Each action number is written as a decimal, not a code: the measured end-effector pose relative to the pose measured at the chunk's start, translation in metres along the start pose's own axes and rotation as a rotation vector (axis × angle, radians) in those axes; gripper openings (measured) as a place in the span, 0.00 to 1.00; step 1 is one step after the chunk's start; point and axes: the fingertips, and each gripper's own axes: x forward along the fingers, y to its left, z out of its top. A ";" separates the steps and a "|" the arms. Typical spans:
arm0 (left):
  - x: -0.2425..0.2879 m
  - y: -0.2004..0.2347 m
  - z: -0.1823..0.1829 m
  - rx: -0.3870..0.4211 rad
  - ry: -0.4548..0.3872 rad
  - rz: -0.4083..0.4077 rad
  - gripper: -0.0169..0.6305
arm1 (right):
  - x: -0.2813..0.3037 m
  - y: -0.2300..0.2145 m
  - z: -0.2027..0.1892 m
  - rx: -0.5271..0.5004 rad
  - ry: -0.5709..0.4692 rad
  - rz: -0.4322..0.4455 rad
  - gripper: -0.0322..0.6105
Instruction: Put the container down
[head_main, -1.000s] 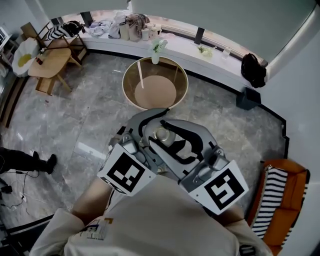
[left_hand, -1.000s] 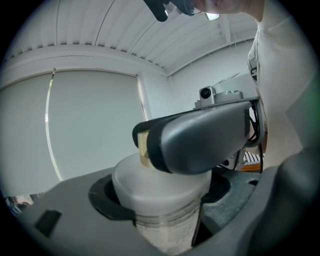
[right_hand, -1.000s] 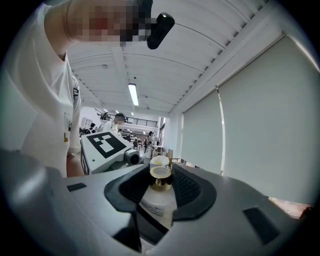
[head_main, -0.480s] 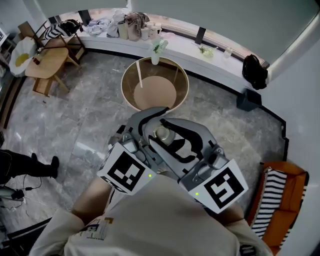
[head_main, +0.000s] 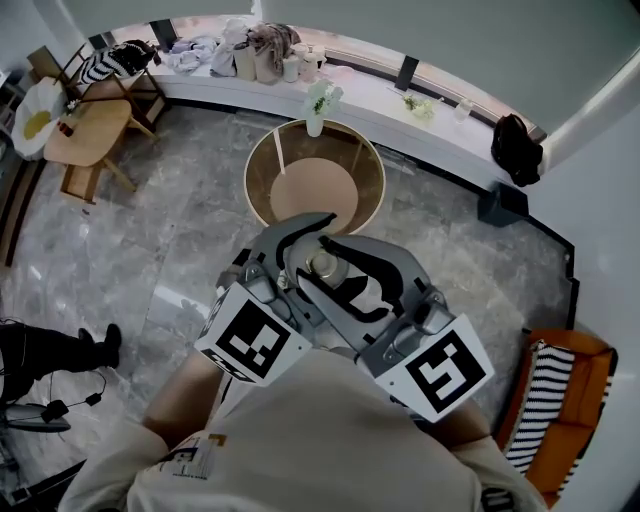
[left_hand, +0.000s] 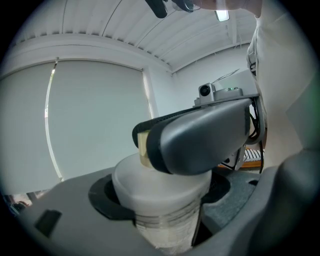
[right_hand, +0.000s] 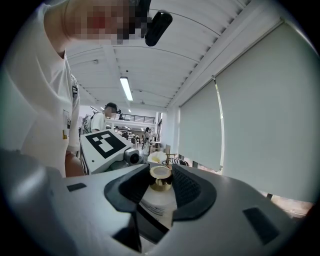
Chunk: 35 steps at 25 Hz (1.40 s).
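Container (head_main: 323, 266) inside left gripper (left_hand: 162, 210), right gripper (right_hand: 161, 187) pinching cap (right_hand: 161, 175)

Round table (head_main: 256, 196), flower vase (head_main: 315, 120) at its edge

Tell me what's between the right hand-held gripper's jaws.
A white container with a gold cap, gripped by the right hand-held gripper; the right gripper view shows it.

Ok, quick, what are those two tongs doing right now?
Left tongs: closed on the white container.
Right tongs: closed on the same container, at its gold cap.
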 end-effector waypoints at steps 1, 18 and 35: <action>0.001 0.009 -0.003 -0.001 -0.009 -0.006 0.55 | 0.009 -0.005 0.000 0.001 0.003 -0.002 0.26; 0.013 0.200 -0.035 0.010 -0.003 -0.086 0.55 | 0.176 -0.116 0.015 0.038 0.076 -0.069 0.26; 0.031 0.323 -0.069 0.028 -0.002 -0.151 0.55 | 0.284 -0.195 0.009 0.047 0.123 -0.131 0.26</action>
